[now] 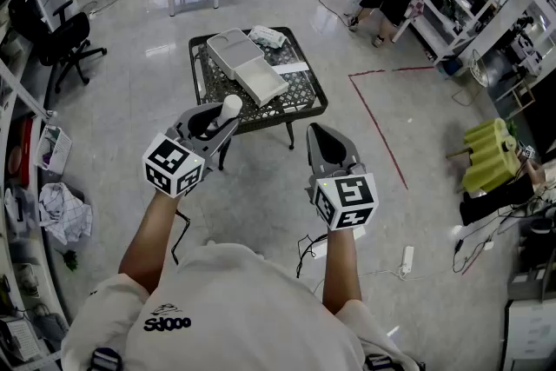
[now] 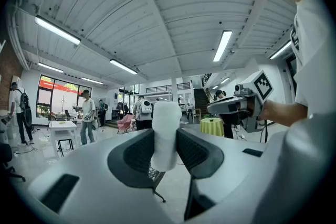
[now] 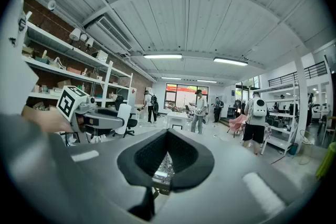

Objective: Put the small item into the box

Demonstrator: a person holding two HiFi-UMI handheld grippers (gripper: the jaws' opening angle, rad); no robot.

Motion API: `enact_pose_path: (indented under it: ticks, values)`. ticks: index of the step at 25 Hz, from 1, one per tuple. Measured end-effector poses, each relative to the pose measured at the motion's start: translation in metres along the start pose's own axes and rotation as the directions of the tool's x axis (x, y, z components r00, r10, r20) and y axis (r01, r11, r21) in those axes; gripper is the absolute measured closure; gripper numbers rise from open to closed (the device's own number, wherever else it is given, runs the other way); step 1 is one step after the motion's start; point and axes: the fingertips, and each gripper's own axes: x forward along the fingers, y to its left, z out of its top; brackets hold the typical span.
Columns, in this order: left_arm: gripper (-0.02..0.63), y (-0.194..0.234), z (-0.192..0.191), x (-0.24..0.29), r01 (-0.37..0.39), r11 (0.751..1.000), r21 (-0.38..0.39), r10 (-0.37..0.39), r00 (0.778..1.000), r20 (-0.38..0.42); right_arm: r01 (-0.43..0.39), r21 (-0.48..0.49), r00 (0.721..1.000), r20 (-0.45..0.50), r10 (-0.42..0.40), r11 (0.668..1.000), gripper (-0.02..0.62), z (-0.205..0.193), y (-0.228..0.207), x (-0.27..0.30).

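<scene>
Left gripper view: left gripper (image 2: 166,140) clamped on item (image 2: 166,120), a white cylinder standing upright between the pads.
Box (image 1: 250,65) lies ahead of those tips, slightly right, on the table (image 1: 308,104). The left hand is nearer. Right gripper (image 1: 316,135) is closed and empty.

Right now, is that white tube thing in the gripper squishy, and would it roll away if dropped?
Probably light: the left gripper holds the white cylinder steady with its top poking out above the pads. Its round sides suggest it would roll if laid down. It looks matte, so likely not slippery. I cannot tell whether it squishes.
</scene>
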Motion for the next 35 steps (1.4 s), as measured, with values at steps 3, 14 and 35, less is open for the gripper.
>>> enact_pose_path:
  ticks: [3, 14, 35]
  values:
    - [0.472, 0.001, -0.004, 0.003, 0.005, 1.000, -0.004, -0.005, 1.000, -0.010, -0.011, 0.008, 1.000, 0.009, 0.011, 1.000, 0.584, -0.001, -0.004, -0.002]
    - [0.472, -0.005, -0.019, 0.019, -0.085, 0.996, 0.010, 0.085, 0.995, -0.052, -0.044, -0.040, 0.999, -0.002, 0.044, 0.998, 0.584, -0.015, -0.022, -0.012]
    - [0.472, 0.017, -0.020, 0.068, -0.130, 0.991, 0.019, 0.131, 0.991, -0.038, -0.011, 0.049, 0.999, -0.050, 0.013, 0.999, 0.584, -0.040, -0.095, 0.027]
